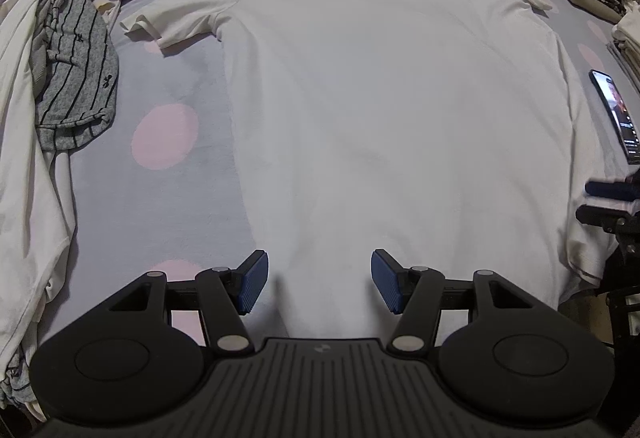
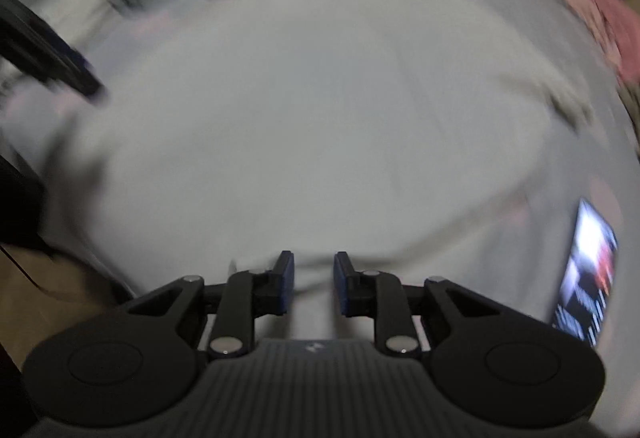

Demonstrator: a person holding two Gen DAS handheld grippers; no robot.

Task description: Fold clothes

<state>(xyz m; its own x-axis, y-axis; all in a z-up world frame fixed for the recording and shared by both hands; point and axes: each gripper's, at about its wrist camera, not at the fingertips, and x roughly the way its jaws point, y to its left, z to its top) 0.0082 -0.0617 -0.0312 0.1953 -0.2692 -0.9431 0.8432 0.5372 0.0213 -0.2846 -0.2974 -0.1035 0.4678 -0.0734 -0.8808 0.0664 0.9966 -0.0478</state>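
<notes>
White T-shirt spread flat on the dotted bedsheet, left gripper gaping wide and empty above its hem, right gripper part-open, nothing visibly held, view blurred, phone beside the shirt.

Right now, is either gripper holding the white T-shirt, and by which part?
Neither. The left gripper is open above the white T-shirt near its hem. The right gripper has a clear gap with no cloth pinched, though its view is blurred.
</notes>
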